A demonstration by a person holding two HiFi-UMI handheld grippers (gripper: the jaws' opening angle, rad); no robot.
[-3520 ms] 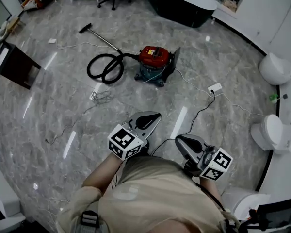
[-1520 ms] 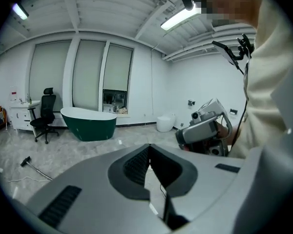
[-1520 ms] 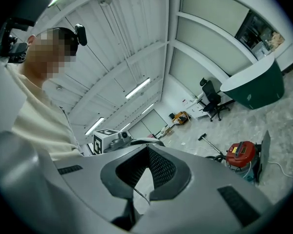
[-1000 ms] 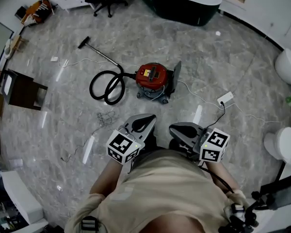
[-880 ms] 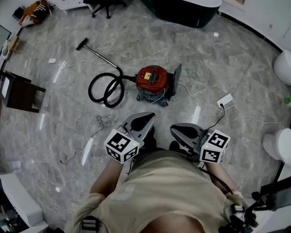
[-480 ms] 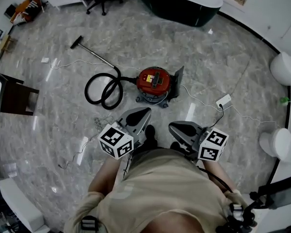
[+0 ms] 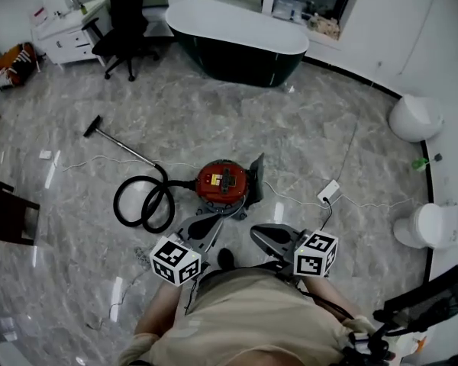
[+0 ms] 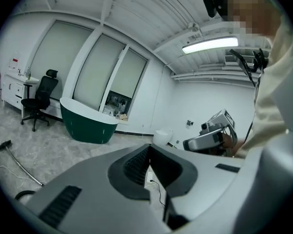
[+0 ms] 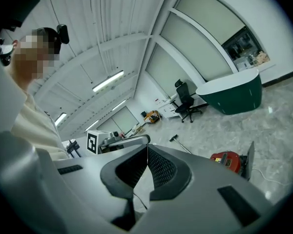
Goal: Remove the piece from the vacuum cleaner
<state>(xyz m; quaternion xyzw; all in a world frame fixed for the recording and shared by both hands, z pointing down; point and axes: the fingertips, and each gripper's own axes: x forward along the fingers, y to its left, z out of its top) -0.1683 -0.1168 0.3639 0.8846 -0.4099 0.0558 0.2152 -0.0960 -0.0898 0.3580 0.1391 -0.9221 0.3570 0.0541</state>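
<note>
Head view: left tool (image 7: 204,224) and right tool (image 7: 264,233), both pressed together and empty, aimed at the nearby vacuum cleaner (image 7: 223,183), presumably ready to reach.

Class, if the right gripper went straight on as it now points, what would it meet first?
Probably the left gripper, just beyond the right gripper's shut jaws; depth is unclear, so it might narrowly pass.

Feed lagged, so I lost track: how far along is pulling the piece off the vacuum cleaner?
Done: nothing. The red vacuum cleaner looks intact on the floor, with its hose attached. In hand: nothing. The left tool and right tool are both shut and empty, short of it. Left: reach it, grip the piece, pull it free.
</note>
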